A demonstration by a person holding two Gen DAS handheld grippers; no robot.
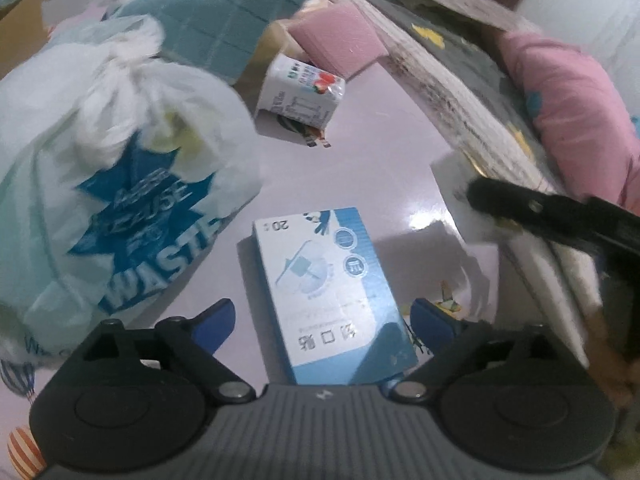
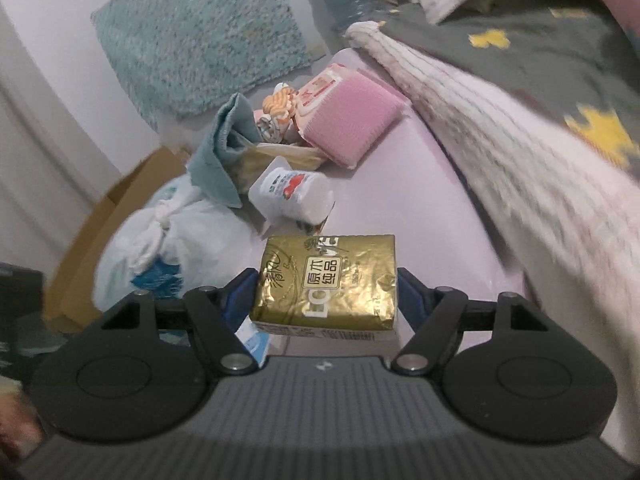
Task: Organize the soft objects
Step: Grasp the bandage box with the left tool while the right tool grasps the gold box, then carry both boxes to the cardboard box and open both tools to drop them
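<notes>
Blanket [image 2: 500,152] draped along bed [image 1: 380,152] edge. Knotted white bag [image 1: 120,184] lay on bed, beside teal towel [image 1: 224,28]. Blue box [image 1: 324,288] lay flat between wide-apart fingers of left gripper [image 1: 322,320], untouched. Right gripper [image 2: 326,294] clamped on gold tissue pack [image 2: 332,280], lifted above bed.

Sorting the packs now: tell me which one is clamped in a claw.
The gold tissue pack, clamped in the right claw. The blue-and-white box lies free between the left claw's open jaws.

White wall [image 2: 60,60], pale pink bedsheet [image 2: 420,200].
</notes>
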